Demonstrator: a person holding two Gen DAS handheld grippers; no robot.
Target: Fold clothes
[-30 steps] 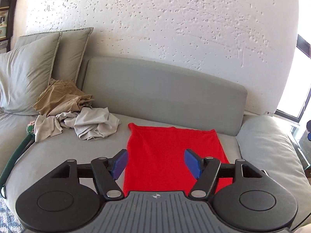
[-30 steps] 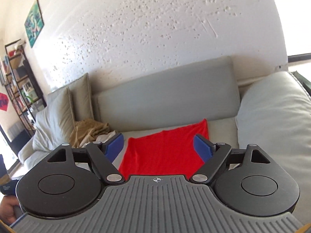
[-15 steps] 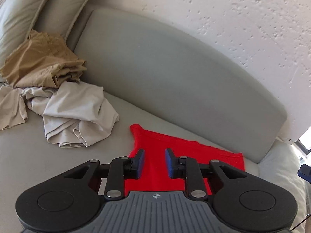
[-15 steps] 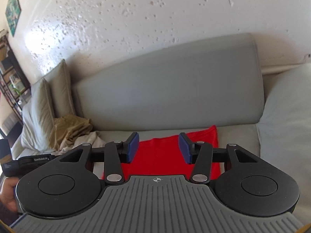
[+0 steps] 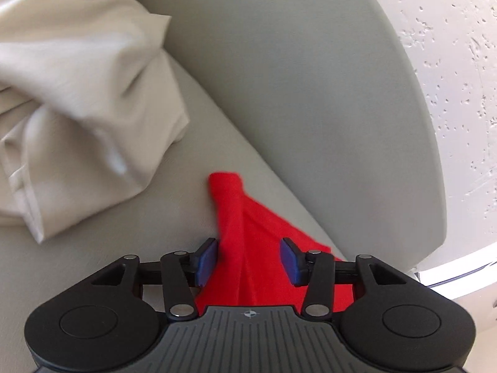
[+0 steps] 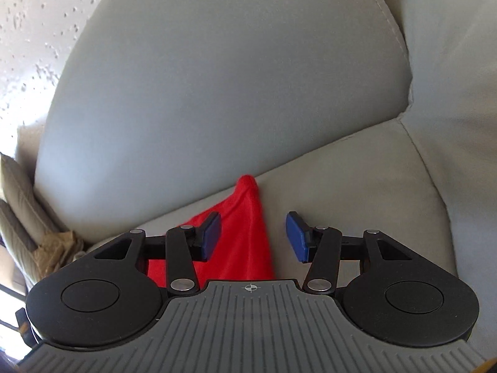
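Observation:
A red garment (image 5: 248, 223) lies on the grey sofa seat (image 5: 155, 217). Its far left corner points toward the backrest in the left wrist view. My left gripper (image 5: 248, 258) hovers low over that corner, its jaws opening, with red cloth lying between the blue pads (image 5: 206, 259) and neither pad pressing on it. In the right wrist view the red garment (image 6: 245, 233) shows its far right corner. My right gripper (image 6: 254, 236) stands open over it. The cloth's edge runs between the fingers, nearer the left pad (image 6: 211, 233).
A crumpled cream garment (image 5: 77, 108) lies close on the left of the red one. The grey backrest (image 6: 217, 77) rises right behind both corners. A padded armrest (image 6: 450, 46) bounds the right side. Pillows (image 6: 15, 205) and a tan garment (image 6: 56, 248) sit at far left.
Both grippers have dropped and moved in toward the garment's far corners, which now fill the space between the fingers. The left jaws narrowed, then widened again. The right jaws narrowed.

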